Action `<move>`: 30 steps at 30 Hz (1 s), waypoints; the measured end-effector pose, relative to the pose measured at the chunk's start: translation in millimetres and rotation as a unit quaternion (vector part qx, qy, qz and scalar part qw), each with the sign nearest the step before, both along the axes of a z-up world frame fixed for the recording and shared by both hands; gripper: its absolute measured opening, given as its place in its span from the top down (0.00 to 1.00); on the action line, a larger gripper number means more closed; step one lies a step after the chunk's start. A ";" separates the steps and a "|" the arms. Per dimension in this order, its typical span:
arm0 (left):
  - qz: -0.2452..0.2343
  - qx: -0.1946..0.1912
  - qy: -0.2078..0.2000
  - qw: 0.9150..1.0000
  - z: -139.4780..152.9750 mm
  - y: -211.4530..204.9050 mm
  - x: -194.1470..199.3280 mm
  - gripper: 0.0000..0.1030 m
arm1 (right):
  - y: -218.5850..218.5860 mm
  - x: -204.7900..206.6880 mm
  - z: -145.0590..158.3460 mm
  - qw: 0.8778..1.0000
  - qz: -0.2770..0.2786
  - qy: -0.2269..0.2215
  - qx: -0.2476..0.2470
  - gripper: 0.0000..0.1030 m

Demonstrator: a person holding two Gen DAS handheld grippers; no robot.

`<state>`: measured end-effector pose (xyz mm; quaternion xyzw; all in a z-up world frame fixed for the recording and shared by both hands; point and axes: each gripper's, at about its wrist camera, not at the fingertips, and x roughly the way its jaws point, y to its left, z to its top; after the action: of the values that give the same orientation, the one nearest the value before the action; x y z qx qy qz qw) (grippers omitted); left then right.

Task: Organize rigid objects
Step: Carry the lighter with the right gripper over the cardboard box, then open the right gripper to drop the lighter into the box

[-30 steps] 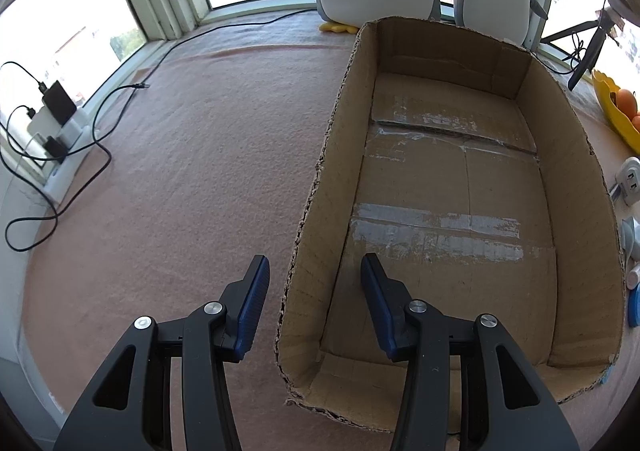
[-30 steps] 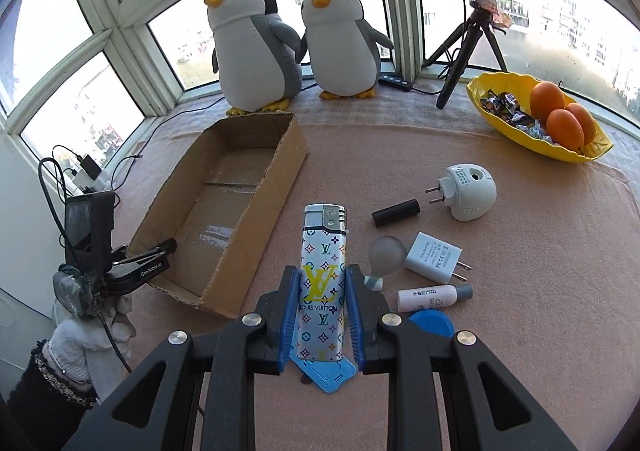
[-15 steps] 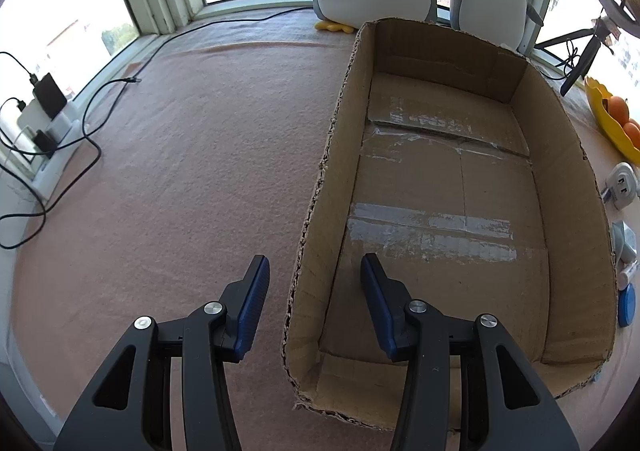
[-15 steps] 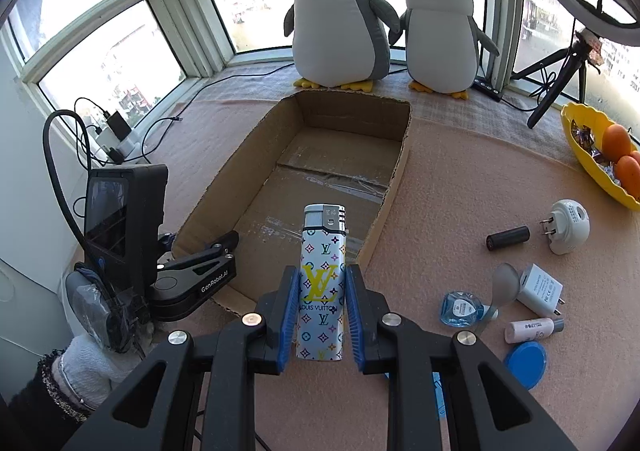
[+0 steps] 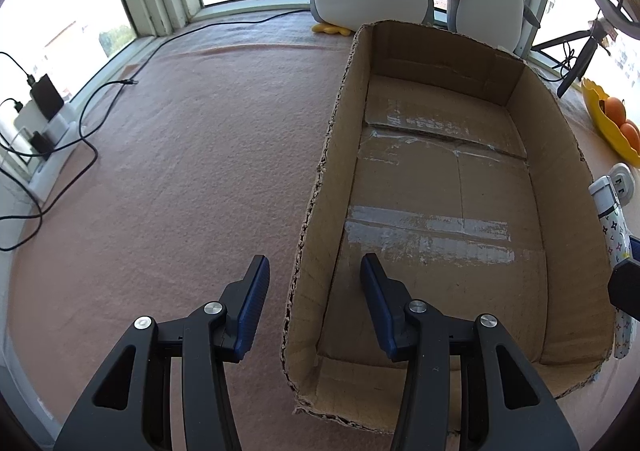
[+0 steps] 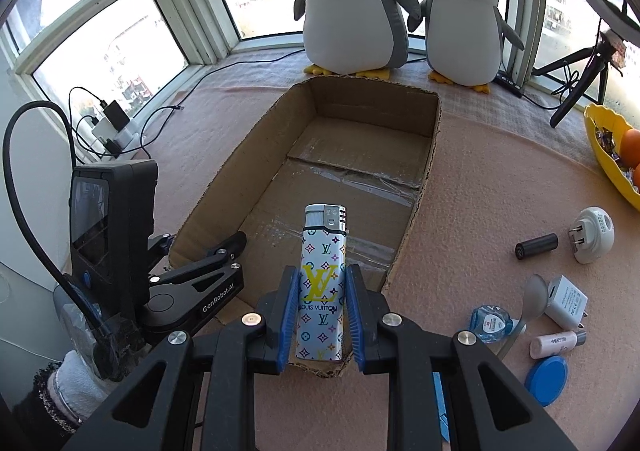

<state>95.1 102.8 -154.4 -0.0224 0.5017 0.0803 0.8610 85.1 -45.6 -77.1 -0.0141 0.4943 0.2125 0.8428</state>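
My right gripper is shut on a large white lighter with coloured monogram print and a silver top, held upright just above the near edge of the open cardboard box. The lighter also shows at the right edge of the left wrist view. My left gripper is open and empty, its fingers straddling the box's left wall near the front corner. The box floor is bare, with strips of tape.
To the right of the box lie a black cylinder, a white plug nightlight, a white charger, a small tube, a blue lid. Two plush penguins stand behind. A yellow fruit bowl sits far right; cables lie left.
My right gripper has carried the lighter left and forward, from beside the loose objects to the box's near edge. The left gripper has stayed at the box's left wall.
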 end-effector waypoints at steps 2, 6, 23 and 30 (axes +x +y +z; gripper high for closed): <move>0.000 0.000 0.000 1.000 0.3 0.2 0.2 0.55 | 0.1 -1.9 2.6 1.000 0.004 -0.005 0.002 0.66; -0.001 0.001 -0.001 1.000 -0.5 -0.1 -0.1 0.55 | -2.9 -5.1 7.5 1.000 0.002 -0.017 0.002 0.56; -0.011 0.016 0.002 1.000 0.9 -3.9 1.5 0.55 | -100.5 -35.3 39.5 0.997 -0.042 -0.050 0.037 0.56; -0.013 0.019 0.008 1.000 1.8 -4.4 4.0 0.55 | -159.3 -62.2 48.7 0.997 -0.035 -0.062 0.013 0.56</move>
<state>99.1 98.4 -152.6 0.0009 0.5073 0.0788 0.8582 22.9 -204.9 -28.3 0.0011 0.4387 0.1882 0.8787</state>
